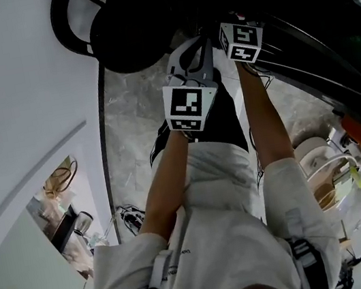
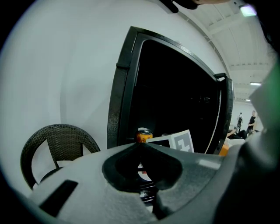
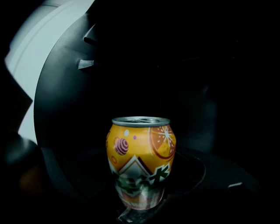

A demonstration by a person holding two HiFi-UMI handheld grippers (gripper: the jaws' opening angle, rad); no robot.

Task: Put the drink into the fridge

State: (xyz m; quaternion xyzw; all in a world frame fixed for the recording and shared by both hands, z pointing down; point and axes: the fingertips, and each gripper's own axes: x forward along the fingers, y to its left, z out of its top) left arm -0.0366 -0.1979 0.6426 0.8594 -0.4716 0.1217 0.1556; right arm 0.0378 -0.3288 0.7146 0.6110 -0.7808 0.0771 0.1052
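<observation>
A plain white wall [image 1: 7,102] filled the left of the head view. It met a grey, marble-veined floor [image 1: 126,108] along a dark strip [image 1: 108,160] at its foot. A black chair [image 1: 123,33] stood on that floor near the wall. In the left gripper view its curved woven back [image 2: 57,131] showed against the same white wall, with a pale cushion [image 2: 65,162] on the seat. Overhead ran a white beamed ceiling [image 2: 227,26] with a lit lamp [image 2: 248,9]. Far off, people [image 2: 253,120] stood in a bright open space.
</observation>
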